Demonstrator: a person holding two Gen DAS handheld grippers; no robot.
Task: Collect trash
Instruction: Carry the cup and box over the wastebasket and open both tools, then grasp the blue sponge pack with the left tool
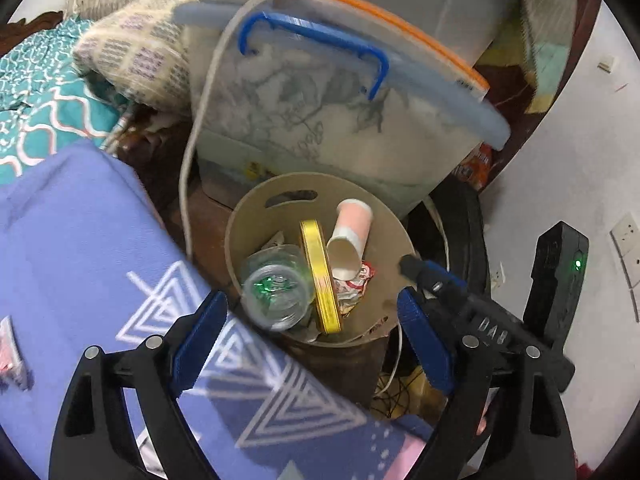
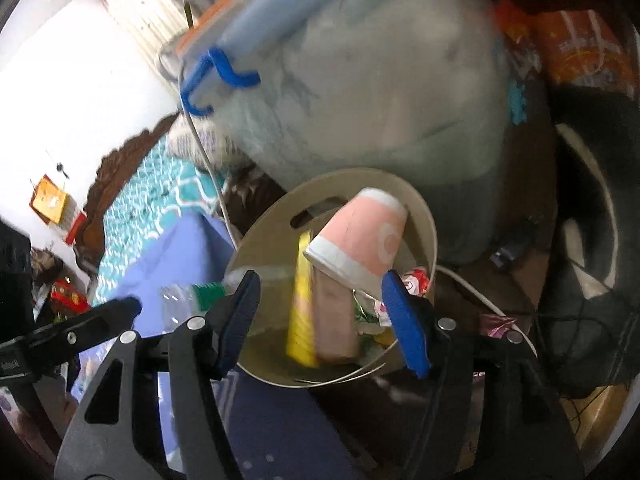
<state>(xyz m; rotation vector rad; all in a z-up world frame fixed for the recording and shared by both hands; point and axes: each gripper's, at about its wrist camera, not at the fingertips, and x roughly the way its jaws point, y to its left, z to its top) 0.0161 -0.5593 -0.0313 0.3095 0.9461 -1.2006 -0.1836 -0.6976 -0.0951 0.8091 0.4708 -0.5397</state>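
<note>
We see the left gripper with its blue pads spread wide and nothing pressed between them; through the gap lies a clear bottle, blurred, lying at the near rim of the bin. Our right gripper also has its jaws apart, the pads clear of the pink cup, which sits tilted, mouth down and toward us, above the gap between them; whether it is resting or falling we cannot tell. The cup leans over a yellow-edged tin standing on its rim inside the tan bin. From the left view the same cup lies on its side in the bin just beside the tin, with a red and white wrapper crumpled under it and the bottle on the tin's other side. In that view the right gripper's black tip reaches over the bin's right rim. The bin stands beside a bed with a purple sheet printed with white triangles. Behind the bin a cloudy storage box with a blue handle leans tilted, a white cable running down past it. Teal bedding lies further left.
</note>
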